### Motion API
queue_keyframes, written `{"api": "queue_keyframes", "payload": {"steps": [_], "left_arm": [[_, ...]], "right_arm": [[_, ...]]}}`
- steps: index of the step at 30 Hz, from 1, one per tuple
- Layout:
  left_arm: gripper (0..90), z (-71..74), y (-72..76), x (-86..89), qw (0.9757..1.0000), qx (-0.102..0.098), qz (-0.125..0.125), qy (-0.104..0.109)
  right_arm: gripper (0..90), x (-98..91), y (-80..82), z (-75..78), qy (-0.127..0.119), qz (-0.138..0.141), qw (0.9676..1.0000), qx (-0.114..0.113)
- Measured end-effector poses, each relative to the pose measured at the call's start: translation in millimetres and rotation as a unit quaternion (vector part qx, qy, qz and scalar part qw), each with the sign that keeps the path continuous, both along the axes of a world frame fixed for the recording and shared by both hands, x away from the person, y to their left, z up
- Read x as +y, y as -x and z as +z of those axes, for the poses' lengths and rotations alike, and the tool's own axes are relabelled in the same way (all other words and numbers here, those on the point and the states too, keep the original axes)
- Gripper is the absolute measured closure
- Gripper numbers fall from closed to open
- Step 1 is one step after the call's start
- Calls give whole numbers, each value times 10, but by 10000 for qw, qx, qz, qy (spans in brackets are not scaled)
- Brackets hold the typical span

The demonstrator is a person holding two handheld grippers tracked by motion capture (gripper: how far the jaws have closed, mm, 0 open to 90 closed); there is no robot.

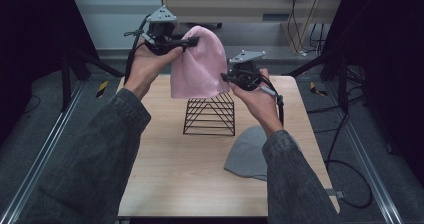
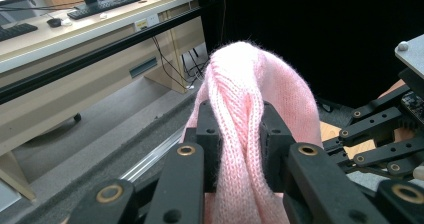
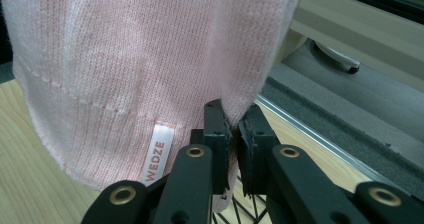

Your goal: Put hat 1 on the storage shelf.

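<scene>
1. A light wooden table [image 1: 165,179] carries the scene, its far edge toward a desk at the back of the room and its near edge toward the person, whose two grey-sleeved forearms reach in over it.

2. A pink knit beanie [image 1: 200,66] hangs in the air above the far half of the table, stretched between the two grippers, its crown up and its ribbed hem down. The hem hangs just over the top of the wire rack; whether the two touch cannot be told. In the right gripper view a white label reading "WEDZE" [image 3: 156,156] is sewn on at the hem.

3. A grey knit beanie [image 1: 247,156] lies flat on the table near its right edge, in the near half, partly hidden by the person's right sleeve.

4. A black wire rack [image 1: 210,115], shaped like a small tent, stands at the middle of the table's far half, directly below the pink beanie.

5. The left gripper [image 1: 192,42], held high over the table's far left, is clamped on a thick gathered fold of the pink beanie near its crown; the left gripper view shows the knit bunched between the jaws.

6. The right gripper [image 1: 227,79], lower and toward the right, is pinched tight on the hem's corner, the jaws nearly meeting on the thin fabric.
</scene>
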State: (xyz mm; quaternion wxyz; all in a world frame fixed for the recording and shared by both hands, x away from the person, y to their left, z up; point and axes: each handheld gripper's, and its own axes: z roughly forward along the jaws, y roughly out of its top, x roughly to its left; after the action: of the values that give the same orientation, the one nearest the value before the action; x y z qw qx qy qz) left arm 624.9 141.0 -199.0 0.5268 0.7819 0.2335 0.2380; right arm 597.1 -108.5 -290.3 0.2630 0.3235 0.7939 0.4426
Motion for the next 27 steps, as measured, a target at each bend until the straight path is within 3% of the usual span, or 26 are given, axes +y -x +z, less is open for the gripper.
{"api": "queue_keyframes", "payload": {"steps": [9, 15, 21, 27], "left_arm": [[758, -102, -38, -119, 10000, -1, -47, -87], [758, -201, -74, -199, 10000, -2, -68, 11], [756, -257, -105, -242, 9999, -53, -73, -144], [753, -282, -167, -248, 9999, -125, -34, -51]], "right_arm": [[839, -77, -6, -119, -9, -136, 9999, 14], [838, -159, -15, -208, -40, -226, 9997, 27], [837, -199, -13, -287, -107, -268, 9996, 66], [837, -205, -10, -281, -118, -325, 9994, -41]]}}
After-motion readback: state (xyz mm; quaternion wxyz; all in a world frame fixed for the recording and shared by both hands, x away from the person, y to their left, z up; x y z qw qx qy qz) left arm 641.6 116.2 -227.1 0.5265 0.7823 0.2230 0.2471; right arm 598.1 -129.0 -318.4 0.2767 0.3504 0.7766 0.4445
